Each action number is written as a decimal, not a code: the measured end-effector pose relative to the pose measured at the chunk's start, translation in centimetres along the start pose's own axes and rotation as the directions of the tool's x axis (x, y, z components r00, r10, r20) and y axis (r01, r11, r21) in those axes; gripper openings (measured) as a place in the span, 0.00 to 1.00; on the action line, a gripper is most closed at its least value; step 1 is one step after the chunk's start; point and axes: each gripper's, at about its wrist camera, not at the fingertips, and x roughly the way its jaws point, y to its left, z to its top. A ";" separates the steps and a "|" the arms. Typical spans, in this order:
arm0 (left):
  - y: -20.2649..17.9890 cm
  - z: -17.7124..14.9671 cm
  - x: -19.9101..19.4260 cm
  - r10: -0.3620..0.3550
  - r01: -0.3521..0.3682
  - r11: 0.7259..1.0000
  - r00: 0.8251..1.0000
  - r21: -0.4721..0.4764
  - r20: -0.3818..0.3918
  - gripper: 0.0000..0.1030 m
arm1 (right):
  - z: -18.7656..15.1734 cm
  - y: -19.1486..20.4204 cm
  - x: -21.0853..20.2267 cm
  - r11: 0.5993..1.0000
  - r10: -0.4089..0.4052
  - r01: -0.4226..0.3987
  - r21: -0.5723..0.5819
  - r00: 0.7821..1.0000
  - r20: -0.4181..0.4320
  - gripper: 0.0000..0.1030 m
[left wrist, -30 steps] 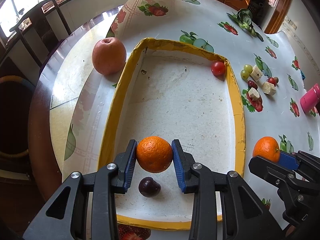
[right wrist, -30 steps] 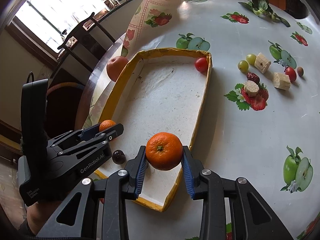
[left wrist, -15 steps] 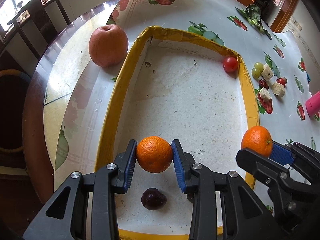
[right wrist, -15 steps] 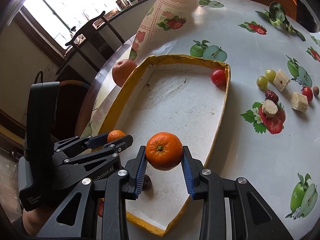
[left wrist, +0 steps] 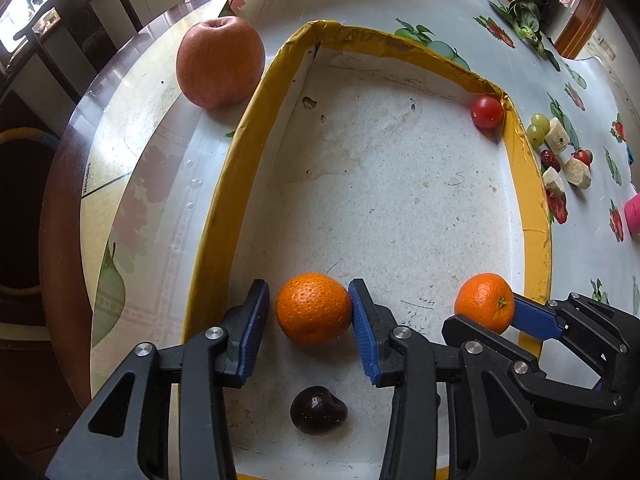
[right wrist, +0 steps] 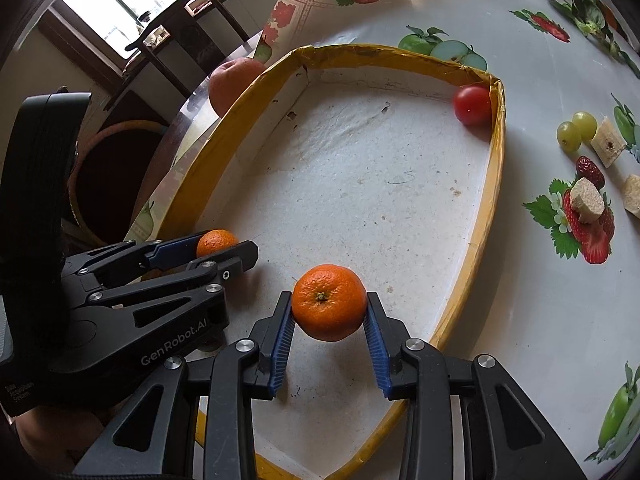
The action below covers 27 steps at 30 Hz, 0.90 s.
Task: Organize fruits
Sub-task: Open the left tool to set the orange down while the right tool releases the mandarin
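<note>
2 oranges (left wrist: pixel 313 308) above tray (left wrist: pixel 224 200), fruit-print tablecloth (right wrist: pixel 532 280)

Two oranges (left wrist: pixel 313 308) (right wrist: pixel 329 301) sit in the tray (left wrist: pixel 224 184), tomato (left wrist: pixel 486 111) in its far right corner.

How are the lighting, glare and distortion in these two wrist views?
Left wrist view: even daylight, strong fisheye bending the yellow-rimmed tray, sharp focus, dark vignette corners. Right wrist view: blown-out window, pale glare on the tablecloth, soft shadow beneath the orange.

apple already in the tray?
No, the apple sits on the table outside the yellow-rimmed tray, beside its far left corner.
</note>
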 end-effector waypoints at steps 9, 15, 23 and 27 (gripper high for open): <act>0.0 -0.3 0.0 0.030 -0.030 0.999 0.999 0.011 -0.013 0.48 | 0.0 0.2 -0.3 1.000 -0.008 0.008 -0.003 1.000 -0.003 0.35; 0.2 -0.5 -0.9 0.038 -0.038 0.999 0.999 0.010 0.009 0.48 | -0.3 0.0 -1.3 1.000 0.007 -0.007 0.006 1.000 0.015 0.48; 0.1 -1.2 -2.4 0.042 -0.042 0.999 0.998 -0.003 0.037 0.53 | -1.1 -0.4 -3.9 1.000 0.013 -0.013 0.009 0.998 0.069 0.51; -0.1 -1.3 -2.9 0.036 -0.036 0.999 0.998 -0.003 0.047 0.53 | -1.7 -1.2 -5.2 0.999 0.010 -0.012 0.030 0.996 0.089 0.51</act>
